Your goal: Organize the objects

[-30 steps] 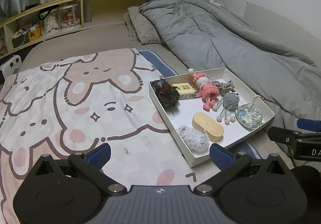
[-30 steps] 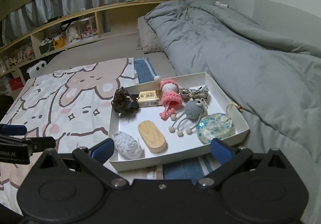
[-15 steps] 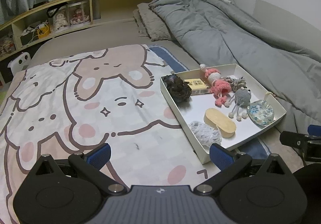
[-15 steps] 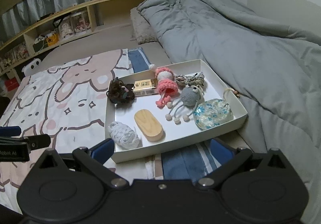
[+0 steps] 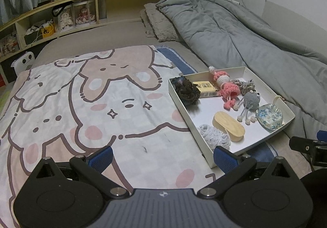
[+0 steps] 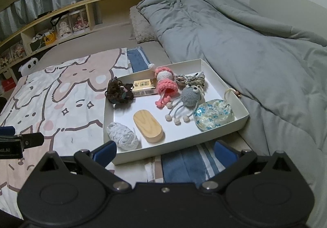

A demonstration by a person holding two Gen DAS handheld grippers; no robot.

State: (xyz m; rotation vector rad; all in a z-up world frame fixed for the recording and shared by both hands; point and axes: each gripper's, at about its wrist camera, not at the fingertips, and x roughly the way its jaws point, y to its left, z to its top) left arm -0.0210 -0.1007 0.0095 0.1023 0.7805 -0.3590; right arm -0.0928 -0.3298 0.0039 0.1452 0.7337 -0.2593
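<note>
Above the bed, we hold both tongs spread wide and empty: the left tongs [image 5: 162, 156] over the cartoon blanket [image 5: 85, 105], the right tongs [image 6: 165, 151] just short of the white tray [image 6: 241, 117] of trinkets ahead.

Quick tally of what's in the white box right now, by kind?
In the white box:
Crochet dolls: 2 (pink doll, grey doll)
Yarn or cord bundles: 3 (dark bundle, white bundle, tan cord)
Wooden oval block: 1
Yellow carton: 1
Floral pouch: 1
Total: 8
</note>
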